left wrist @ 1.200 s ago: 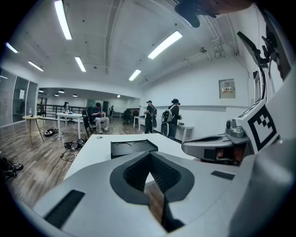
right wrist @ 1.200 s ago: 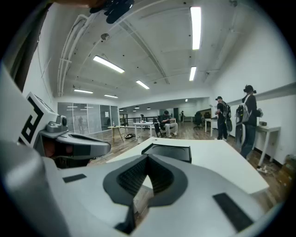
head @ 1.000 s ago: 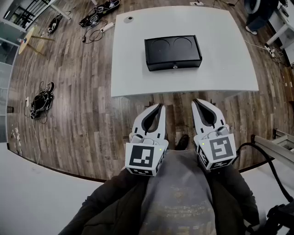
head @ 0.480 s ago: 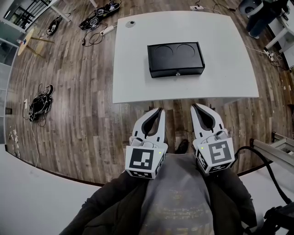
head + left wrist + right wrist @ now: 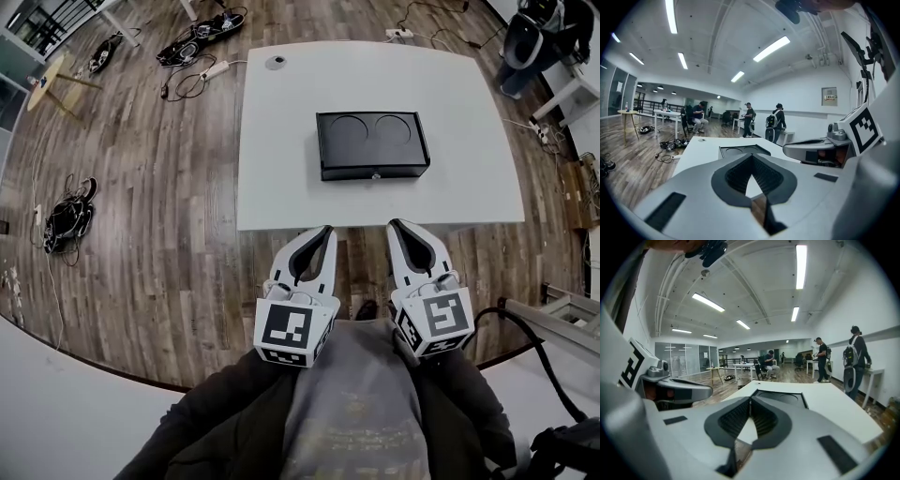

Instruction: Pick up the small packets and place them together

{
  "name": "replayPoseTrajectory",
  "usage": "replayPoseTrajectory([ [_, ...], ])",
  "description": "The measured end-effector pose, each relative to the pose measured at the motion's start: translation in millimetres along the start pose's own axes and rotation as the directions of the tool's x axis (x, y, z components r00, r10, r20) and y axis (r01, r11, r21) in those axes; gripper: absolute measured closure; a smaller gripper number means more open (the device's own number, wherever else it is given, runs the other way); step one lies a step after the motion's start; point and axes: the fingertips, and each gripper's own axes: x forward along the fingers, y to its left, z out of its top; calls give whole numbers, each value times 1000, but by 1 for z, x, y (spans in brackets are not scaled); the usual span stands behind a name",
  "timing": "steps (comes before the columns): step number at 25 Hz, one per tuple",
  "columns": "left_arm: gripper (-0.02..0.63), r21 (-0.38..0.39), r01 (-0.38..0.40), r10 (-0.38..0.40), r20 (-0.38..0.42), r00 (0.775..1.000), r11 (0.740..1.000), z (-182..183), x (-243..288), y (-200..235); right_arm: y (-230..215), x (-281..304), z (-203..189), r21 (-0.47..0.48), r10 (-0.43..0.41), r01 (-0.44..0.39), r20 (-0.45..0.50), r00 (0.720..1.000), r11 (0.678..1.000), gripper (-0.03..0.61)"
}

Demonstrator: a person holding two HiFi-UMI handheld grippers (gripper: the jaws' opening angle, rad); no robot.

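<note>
Left gripper (image 5: pixel 325 232) and right gripper (image 5: pixel 396 226), jaws closed, empty, side by side short of table (image 5: pixel 281 150) with black box (image 5: pixel 372 145): probably approach carriage, packets unseen.

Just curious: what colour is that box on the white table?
The box is black, two round recesses on top; clearest in head view.

The bench (image 5: pixel 281 141) is mostly bare. A black box (image 5: pixel 373 145) stands near its middle, a little toward the near edge, and blocks a straight reach across. There is open surface to its left, to its right and beyond it. A small round disc (image 5: pixel 275 63) lies by the far left corner. The left gripper (image 5: pixel 325 231) and right gripper (image 5: pixel 395 225) reach the near edge unobstructed.
</note>
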Motion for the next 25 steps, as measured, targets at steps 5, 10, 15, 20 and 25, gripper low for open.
replayPoseTrajectory([
  [5, 611, -16, 13, -13, -1, 1000, 1000, -4, -3, 27, 6, 14, -1, 0, -58, 58, -12, 998, 998, 574],
  [10, 611, -27, 20, -21, -7, 1000, 999, -3, 2, 39, 4, 23, -3, 5, -87, 88, -29, 996, 996, 574],
  [15, 611, -24, 22, -22, -28, 999, 999, -3, 20, 47, -8, 35, -12, 14, -100, 101, -54, 994, 995, 574],
  [20, 611, -10, 13, -13, -46, 999, 1000, 0, 52, 51, -27, 56, -25, 30, -93, 96, -85, 992, 995, 574],
  [25, 611, 8, 10, -9, -80, 997, 1000, -1, 81, 52, -43, 79, -39, 63, -73, 81, -117, 990, 995, 566],
])
